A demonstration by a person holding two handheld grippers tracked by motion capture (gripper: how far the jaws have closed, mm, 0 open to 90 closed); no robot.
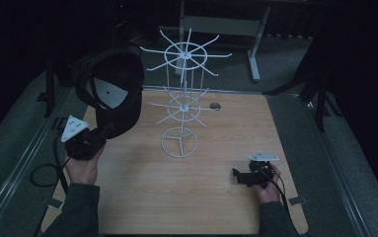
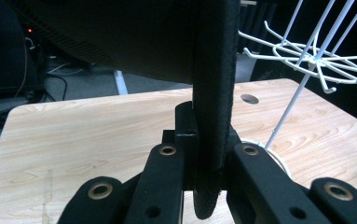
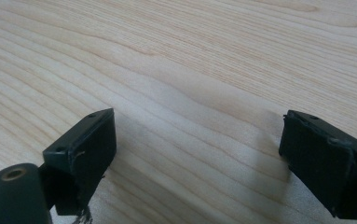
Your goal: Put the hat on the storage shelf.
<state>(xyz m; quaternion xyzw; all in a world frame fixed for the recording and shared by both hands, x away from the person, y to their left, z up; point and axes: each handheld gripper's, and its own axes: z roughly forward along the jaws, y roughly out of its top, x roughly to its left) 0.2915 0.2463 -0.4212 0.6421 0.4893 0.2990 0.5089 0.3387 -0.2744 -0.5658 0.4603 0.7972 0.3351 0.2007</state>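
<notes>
Up at the left, the left gripper clamps the brim of a black cap, held above the table beside the white wire rack. Meanwhile the right gripper rests wide-jawed, holding nothing, on the wood.

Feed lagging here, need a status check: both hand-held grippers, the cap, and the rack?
Left hand-held gripper shut on black cap brim, cap held up left of white wire rack. Right hand-held gripper open, empty, low over table. Nothing between cap and rack.

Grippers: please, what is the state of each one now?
Left gripper: closed on the brim of the black cap.
Right gripper: open, holding nothing.
</notes>
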